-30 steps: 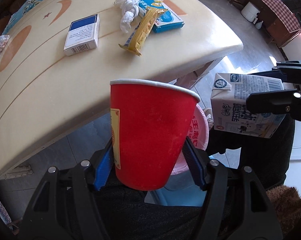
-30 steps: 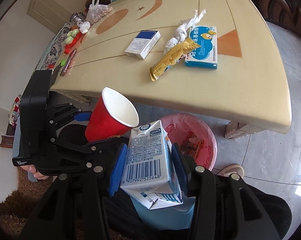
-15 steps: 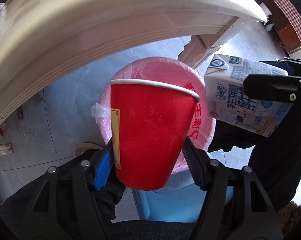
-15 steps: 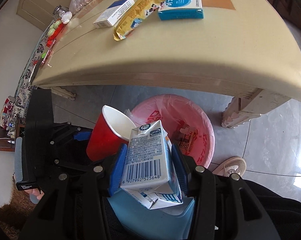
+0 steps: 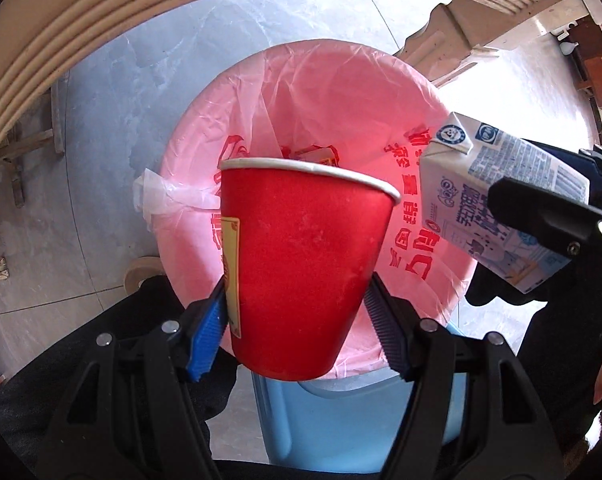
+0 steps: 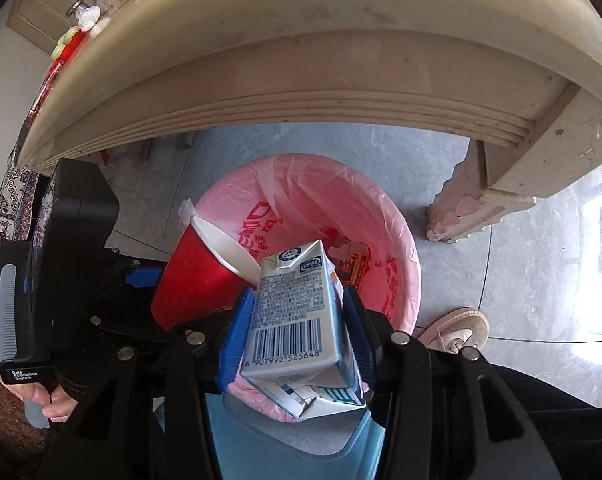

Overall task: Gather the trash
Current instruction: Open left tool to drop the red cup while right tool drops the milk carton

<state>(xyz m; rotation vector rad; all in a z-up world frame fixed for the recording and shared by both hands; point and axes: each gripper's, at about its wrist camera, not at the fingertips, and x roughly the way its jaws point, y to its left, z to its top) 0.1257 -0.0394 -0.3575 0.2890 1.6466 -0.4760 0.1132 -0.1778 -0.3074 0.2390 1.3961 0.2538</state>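
Red paper cup [image 5: 301, 272], creased carton [image 6: 293, 316], crinkled bin [image 5: 341, 92]

Pink-lined bin [image 5: 205, 152] on grey floor [image 5: 101, 128]

Daylight is pouring in from the right of both my wrist views, blowing the floor [image 5: 513, 76] out to white glare at the right edge. The pink bin liner [image 5: 341, 92] is glowing translucent. Fisheye distortion is bending the table edge [image 6: 301, 92] into an arc, and black vignetting is darkening the corners.
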